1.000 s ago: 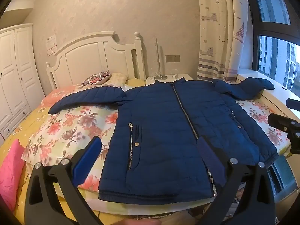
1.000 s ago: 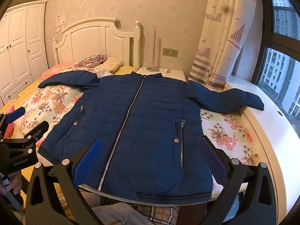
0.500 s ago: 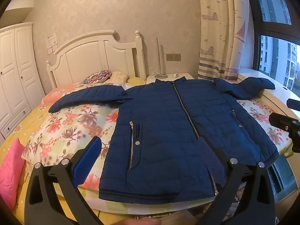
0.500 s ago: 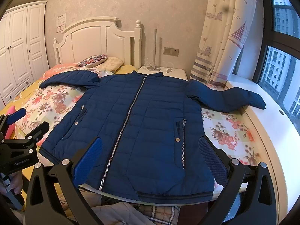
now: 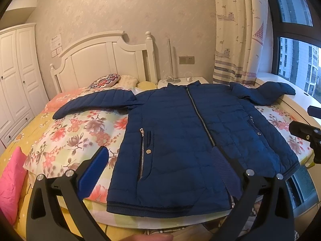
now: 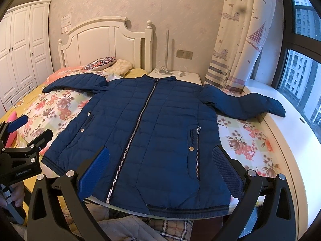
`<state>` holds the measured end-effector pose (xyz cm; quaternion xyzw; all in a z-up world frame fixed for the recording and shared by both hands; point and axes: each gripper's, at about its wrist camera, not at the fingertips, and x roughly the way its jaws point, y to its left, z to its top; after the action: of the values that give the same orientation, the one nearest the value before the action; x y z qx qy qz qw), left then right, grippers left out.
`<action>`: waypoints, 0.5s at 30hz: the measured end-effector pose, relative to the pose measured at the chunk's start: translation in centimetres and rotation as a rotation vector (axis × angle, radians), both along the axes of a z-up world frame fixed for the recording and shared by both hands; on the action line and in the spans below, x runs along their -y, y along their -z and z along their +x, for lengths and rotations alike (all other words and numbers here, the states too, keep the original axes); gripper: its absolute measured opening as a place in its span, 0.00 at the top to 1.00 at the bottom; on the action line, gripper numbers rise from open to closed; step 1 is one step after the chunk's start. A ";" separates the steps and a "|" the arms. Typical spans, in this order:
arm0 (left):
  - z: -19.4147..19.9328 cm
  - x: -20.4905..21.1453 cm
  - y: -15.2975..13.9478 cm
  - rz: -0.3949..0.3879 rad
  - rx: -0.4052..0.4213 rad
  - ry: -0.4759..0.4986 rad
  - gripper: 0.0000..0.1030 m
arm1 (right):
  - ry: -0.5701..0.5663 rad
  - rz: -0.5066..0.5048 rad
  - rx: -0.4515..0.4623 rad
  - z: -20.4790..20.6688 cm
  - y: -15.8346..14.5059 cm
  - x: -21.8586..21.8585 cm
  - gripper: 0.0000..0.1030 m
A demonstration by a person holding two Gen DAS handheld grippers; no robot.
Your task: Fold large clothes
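A dark blue quilted jacket (image 5: 186, 132) lies flat and zipped on the bed, front up, both sleeves spread out; it also shows in the right wrist view (image 6: 144, 128). Its left sleeve (image 5: 96, 102) lies over the floral quilt and its right sleeve (image 6: 246, 104) reaches onto the window sill. My left gripper (image 5: 160, 170) is open and empty, held above the jacket's hem. My right gripper (image 6: 162, 170) is open and empty, also above the hem. Each gripper shows at the edge of the other's view.
The bed has a floral quilt (image 5: 76, 132), a white headboard (image 5: 104, 60) and pillows (image 5: 106, 80). A pink cushion (image 5: 10, 180) lies at the left. A nightstand (image 6: 176, 75), curtain (image 6: 240, 40), white window sill (image 6: 291, 140) and wardrobe (image 5: 16, 76) surround it. Other clothes (image 6: 140, 227) lie below the foot edge.
Both views have shifted slightly toward the jacket and a little lower. The jacket has not moved and both grippers stay open.
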<state>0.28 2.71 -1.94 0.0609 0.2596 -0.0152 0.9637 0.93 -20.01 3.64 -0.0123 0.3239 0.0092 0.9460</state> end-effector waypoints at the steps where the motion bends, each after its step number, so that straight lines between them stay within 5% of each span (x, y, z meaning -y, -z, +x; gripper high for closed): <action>1: 0.1 0.2 -0.2 -0.001 -0.001 0.001 0.02 | 0.000 0.001 0.000 0.0 0.0 0.0 0.04; 15: 0.1 -0.1 -0.1 0.000 -0.003 0.002 0.02 | 0.004 0.010 -0.008 -0.1 0.4 0.1 0.04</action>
<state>0.38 2.76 -1.82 0.0613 0.2610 -0.0163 0.9633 0.83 -20.09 3.27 -0.0068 0.3278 0.0092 0.9447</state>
